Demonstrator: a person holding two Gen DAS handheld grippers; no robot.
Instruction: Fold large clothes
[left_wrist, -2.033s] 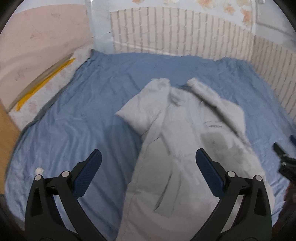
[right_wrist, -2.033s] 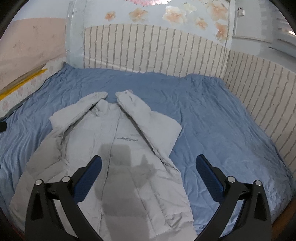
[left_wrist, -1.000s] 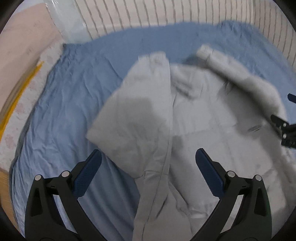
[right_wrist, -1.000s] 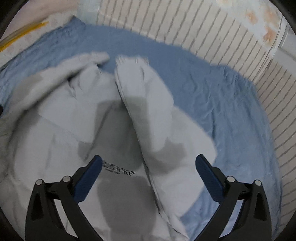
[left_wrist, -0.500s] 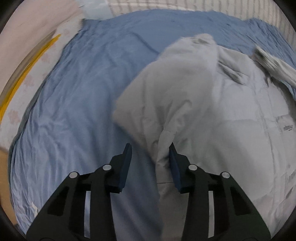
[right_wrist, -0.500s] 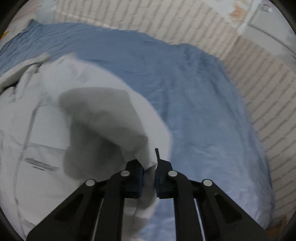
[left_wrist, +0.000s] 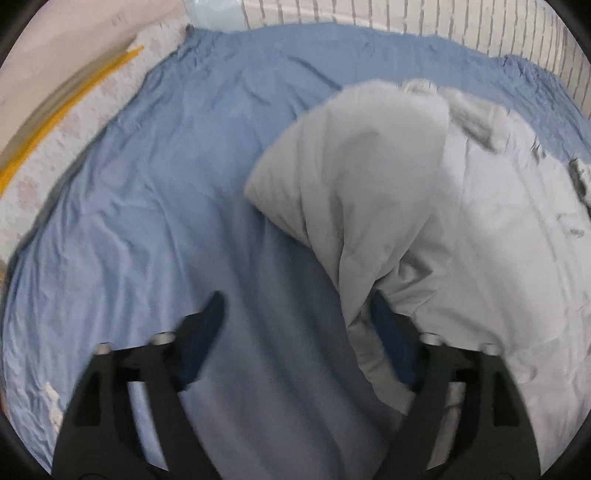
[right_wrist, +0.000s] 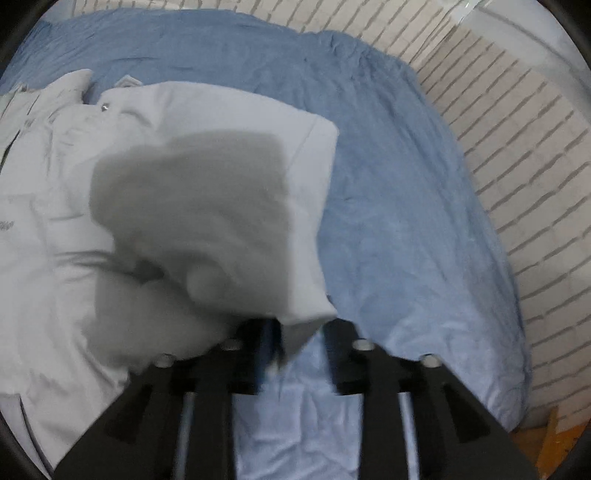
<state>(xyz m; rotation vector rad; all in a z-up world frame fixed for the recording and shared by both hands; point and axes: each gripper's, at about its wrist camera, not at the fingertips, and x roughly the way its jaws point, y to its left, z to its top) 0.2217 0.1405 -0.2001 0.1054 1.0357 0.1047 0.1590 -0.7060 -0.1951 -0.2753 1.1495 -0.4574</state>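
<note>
Half a second ago both tools were pinched narrow on the jacket's sleeves; now both have spread, and each sleeve has been swung inward over the jacket's body.

Jaws of the left tool (left_wrist: 295, 314) are opening and already stand wide. A fold of the grey jacket (left_wrist: 480, 229) hangs down between them on the right side, lying against the inner face of the right finger (left_wrist: 391, 332), while the left finger (left_wrist: 207, 321) is apart from any cloth, with only the blue bed sheet (left_wrist: 155, 192) beyond it. The pads no longer press on the fabric. Ahead of this tool and to its right, the sleeve (left_wrist: 354, 162) lies doubled over the jacket's front.

Jaws of the right tool (right_wrist: 299, 354) are also opening, about half spread. The lower corner of the other sleeve (right_wrist: 229, 192) droops into the gap, just by the left finger (right_wrist: 266, 350); motion blur makes it impossible to say whether it touches that pad. The right finger (right_wrist: 340, 350) is clear of it. Ahead and to the left of this tool the rest of the jacket (right_wrist: 44, 206) lies spread on the bed, its collar at the far end. To the right, bare sheet (right_wrist: 406, 221) runs to a brick-patterned wall (right_wrist: 517, 155).
</note>
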